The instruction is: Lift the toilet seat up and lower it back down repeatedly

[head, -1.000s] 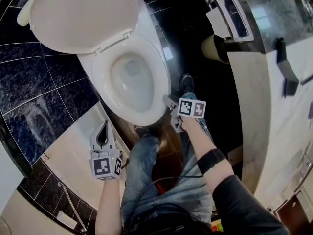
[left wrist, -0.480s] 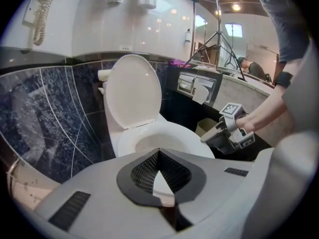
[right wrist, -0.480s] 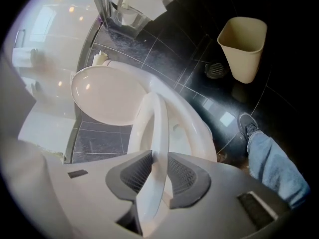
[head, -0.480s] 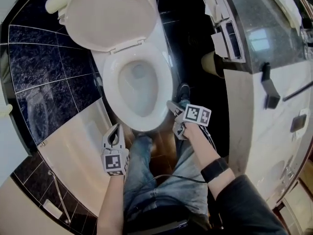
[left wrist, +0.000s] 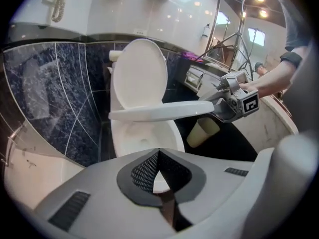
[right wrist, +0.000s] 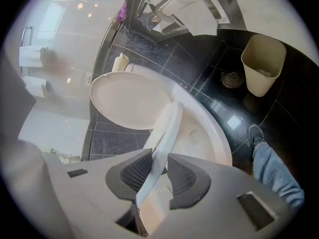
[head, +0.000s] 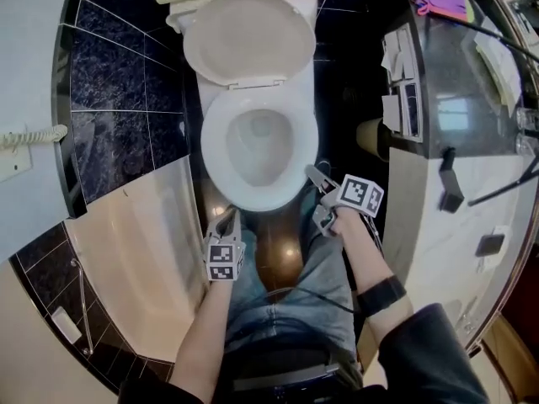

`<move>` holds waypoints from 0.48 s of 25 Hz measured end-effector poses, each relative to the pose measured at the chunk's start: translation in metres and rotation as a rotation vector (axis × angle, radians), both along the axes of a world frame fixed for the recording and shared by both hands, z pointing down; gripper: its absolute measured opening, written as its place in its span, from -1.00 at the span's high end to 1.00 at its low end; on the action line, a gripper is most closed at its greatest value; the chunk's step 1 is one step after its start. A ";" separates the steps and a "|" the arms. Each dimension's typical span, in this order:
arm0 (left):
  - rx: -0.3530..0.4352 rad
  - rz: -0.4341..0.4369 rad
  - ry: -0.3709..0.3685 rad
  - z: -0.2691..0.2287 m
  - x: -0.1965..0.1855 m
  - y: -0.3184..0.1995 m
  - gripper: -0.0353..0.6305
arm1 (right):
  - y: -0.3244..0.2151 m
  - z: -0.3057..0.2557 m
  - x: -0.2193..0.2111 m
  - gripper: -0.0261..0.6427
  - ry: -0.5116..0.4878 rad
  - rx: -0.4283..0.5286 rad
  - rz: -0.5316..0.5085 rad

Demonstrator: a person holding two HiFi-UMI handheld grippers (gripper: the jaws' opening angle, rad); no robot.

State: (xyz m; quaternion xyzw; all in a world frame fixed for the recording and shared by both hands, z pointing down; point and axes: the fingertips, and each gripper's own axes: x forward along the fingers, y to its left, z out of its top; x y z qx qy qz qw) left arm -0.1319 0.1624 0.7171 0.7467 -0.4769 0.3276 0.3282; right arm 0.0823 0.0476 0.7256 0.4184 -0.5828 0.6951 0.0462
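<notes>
Head view: the camera sits on the person's head and faces steeply down. It stands well above the toilet [head: 259,141], which lies at top centre, with the worktop [head: 472,82] at right and both grippers low in frame.

Left gripper view: the camera rides the left gripper [head: 226,219], low and in front of the bowl. It faces along its own fingers toward the lid [left wrist: 139,73] and the back wall. The right gripper [left wrist: 215,106] shows at its right side.

Right gripper view: the camera rides that gripper, very near the seat [right wrist: 164,128], and looks along it across the bowl to the lid.

Shared ground: all three views take in the toilet and the bin [right wrist: 262,63].
</notes>
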 end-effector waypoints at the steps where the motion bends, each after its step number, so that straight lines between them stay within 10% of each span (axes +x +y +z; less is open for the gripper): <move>1: 0.010 -0.003 0.021 -0.004 0.008 -0.010 0.90 | -0.004 -0.004 -0.001 0.56 0.000 0.003 -0.003; 12: 0.105 -0.117 0.087 -0.057 0.022 -0.090 0.90 | -0.036 -0.039 -0.004 0.56 -0.002 0.002 -0.016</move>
